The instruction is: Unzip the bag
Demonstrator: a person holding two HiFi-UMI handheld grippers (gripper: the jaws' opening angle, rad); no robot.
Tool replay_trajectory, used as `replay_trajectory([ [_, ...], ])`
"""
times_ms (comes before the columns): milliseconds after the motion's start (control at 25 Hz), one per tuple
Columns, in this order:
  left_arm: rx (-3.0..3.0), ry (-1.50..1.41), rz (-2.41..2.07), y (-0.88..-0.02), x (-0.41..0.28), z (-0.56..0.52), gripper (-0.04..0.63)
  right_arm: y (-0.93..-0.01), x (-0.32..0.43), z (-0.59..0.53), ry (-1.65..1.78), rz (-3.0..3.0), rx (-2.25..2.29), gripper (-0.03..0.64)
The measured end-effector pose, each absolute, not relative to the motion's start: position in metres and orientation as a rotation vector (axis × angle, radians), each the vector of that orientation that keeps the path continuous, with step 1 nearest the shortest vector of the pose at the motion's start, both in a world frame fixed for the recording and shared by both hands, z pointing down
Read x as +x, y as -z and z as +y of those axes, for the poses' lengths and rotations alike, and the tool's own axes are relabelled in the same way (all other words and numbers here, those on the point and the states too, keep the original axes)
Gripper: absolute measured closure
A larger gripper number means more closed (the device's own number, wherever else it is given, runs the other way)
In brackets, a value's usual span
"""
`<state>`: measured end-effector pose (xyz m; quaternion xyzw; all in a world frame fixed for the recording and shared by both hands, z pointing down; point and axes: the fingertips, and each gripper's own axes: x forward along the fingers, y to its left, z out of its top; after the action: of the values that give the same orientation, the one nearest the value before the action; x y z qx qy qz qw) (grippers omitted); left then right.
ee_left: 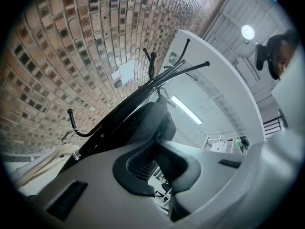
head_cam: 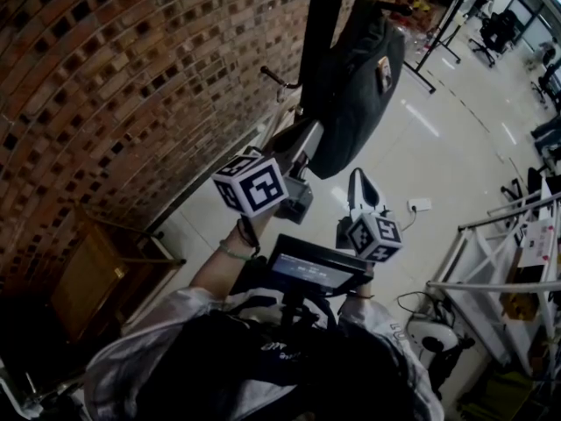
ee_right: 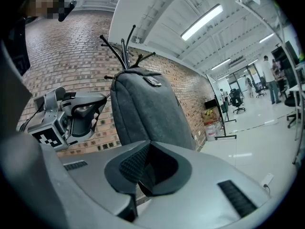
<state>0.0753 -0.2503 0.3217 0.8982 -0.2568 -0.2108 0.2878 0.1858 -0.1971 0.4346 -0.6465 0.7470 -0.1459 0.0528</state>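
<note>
A dark grey bag [head_cam: 355, 82] hangs from a black coat rack [head_cam: 320, 24] by the brick wall. My left gripper [head_cam: 302, 145] is raised close beside the bag's lower left side; whether it touches cannot be told. Its jaws are shut with nothing between them in the left gripper view [ee_left: 155, 144], and the bag [ee_left: 147, 123] fills the space just beyond. My right gripper [head_cam: 358, 178] sits lower, below the bag and apart from it, pointing up. It is shut and empty [ee_right: 147, 149], facing the bag [ee_right: 147, 111] and the left gripper [ee_right: 71, 116].
The brick wall [head_cam: 114, 86] runs along the left. A wooden cabinet [head_cam: 96, 279] stands at its foot. A white metal frame [head_cam: 491, 270] is at the right, a power strip [head_cam: 419, 204] lies on the glossy floor, and another stand [head_cam: 438, 46] is behind the rack.
</note>
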Motion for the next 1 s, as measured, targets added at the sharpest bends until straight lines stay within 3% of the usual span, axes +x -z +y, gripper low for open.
replay_trajectory([
  [1000,2.409,0.545,-0.66,-0.364,0.075,-0.241,0.577,-0.442,0.184,-0.2,0.438,2.293,-1.976,0.626],
])
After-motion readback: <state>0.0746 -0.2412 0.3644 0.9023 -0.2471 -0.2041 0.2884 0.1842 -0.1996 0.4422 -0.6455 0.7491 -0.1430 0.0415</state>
